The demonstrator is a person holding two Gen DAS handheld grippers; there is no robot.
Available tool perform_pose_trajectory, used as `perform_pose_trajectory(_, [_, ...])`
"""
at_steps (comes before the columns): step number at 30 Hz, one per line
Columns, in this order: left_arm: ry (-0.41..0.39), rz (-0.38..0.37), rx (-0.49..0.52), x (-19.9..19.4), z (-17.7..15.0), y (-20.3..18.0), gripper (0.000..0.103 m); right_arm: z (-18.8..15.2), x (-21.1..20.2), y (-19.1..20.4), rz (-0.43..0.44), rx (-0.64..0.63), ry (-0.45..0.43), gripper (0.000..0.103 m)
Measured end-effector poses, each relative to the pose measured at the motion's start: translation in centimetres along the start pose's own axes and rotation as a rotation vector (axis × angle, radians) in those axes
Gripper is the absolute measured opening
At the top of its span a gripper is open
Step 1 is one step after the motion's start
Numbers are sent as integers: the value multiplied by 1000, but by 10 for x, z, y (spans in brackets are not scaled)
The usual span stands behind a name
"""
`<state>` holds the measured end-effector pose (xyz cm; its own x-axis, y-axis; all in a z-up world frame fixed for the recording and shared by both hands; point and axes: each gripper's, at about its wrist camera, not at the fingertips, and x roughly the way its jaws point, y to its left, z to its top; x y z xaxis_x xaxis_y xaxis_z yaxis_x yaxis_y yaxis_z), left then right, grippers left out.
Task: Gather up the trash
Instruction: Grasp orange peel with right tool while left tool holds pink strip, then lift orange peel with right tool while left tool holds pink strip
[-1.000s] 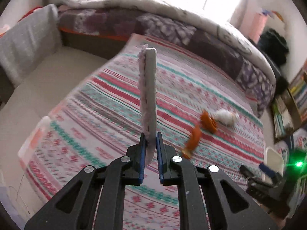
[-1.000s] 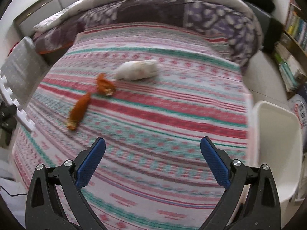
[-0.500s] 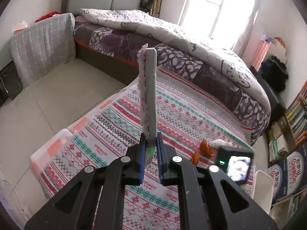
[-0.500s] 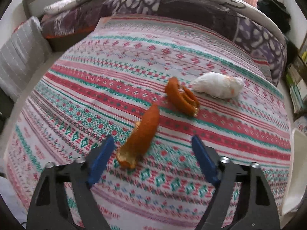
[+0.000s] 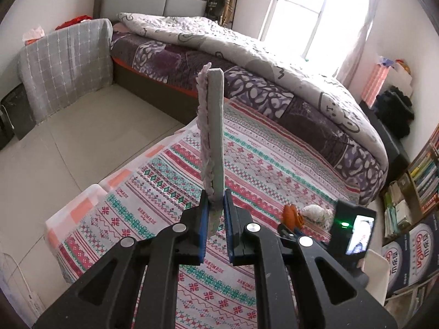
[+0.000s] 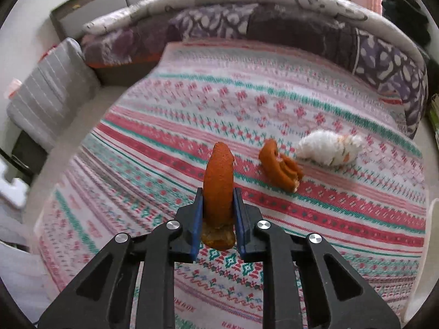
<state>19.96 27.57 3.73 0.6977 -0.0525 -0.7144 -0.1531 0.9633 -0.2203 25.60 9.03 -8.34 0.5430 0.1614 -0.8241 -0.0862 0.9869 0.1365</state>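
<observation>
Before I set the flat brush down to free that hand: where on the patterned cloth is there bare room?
Free: the wide stretch of patterned cloth between the peels and the purple bedding, and the near left part toward the floor. Crowded: the right side, where the curled orange peel lies beside the crumpled tissue, and where the right gripper is closing on the long orange peel.

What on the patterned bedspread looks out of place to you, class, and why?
Food scraps lie on the patterned bedspread: a curled orange peel beside a crumpled white tissue. The right gripper is closing on a second, long peel. Litter does not belong on bedding.
</observation>
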Motion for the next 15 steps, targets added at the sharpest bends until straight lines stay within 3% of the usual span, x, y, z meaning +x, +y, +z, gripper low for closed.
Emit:
perform_pose_trajectory(5, [-27, 21, 1, -3, -4, -9, 11, 3, -31, -9, 31, -6, -74, 19])
perform_pose_trajectory(15, [-74, 49, 19, -12, -21, -33, 11, -14, -79, -40, -14, -42, -187, 19])
